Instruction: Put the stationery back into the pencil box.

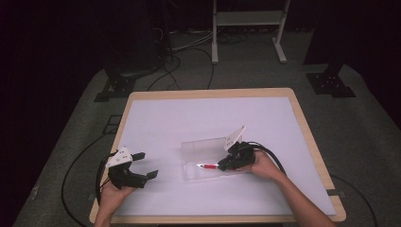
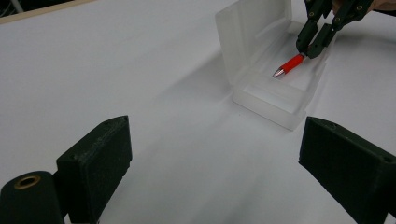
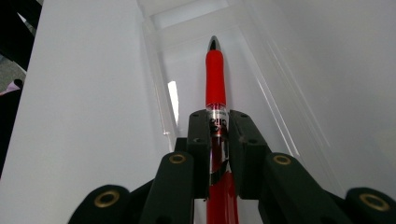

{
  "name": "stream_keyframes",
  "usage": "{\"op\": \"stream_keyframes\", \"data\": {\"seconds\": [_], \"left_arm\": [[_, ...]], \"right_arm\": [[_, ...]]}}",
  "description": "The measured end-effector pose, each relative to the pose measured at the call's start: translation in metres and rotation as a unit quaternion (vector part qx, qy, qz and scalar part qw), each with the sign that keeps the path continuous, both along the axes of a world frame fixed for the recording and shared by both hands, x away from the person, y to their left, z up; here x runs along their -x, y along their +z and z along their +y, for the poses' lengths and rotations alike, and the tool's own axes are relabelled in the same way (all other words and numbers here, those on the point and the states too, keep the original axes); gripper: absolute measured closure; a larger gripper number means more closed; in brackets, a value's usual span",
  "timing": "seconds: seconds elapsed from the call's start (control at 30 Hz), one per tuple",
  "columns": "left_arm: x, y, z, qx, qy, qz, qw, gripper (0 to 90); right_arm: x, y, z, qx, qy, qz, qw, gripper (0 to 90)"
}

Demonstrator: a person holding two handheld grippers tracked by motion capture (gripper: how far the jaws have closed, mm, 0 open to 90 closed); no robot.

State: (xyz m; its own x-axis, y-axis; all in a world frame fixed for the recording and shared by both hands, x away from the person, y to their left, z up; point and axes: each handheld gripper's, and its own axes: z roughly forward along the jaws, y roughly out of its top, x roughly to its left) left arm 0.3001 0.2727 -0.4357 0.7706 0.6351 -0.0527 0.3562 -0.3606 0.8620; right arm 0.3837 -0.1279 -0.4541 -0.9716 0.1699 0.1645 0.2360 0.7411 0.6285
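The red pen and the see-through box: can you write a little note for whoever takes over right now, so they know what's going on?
Right gripper: shut on the red pen, held lengthwise over the open tray of the clear box, tip pointing along it.
Left gripper: open, holding nothing, resting on the white table to the left of the box.
Box lid: standing open.
Done: the pen is gripped and lined up with the tray; whether it touches the bottom cannot be told.
Left, probably: let go of the pen, then close the lid.
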Motion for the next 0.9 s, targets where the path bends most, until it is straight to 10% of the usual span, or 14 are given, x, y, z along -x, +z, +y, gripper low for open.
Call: {"op": "stream_keyframes", "data": {"seconds": [0.9], "left_arm": [[0.002, 0.000, 0.001, 0.000, -0.002, 0.000, 1.0000, 8.4]], "right_arm": [[0.007, 0.027, -0.041, -0.055, -0.052, -0.017, 0.9970, 58.7]]}}
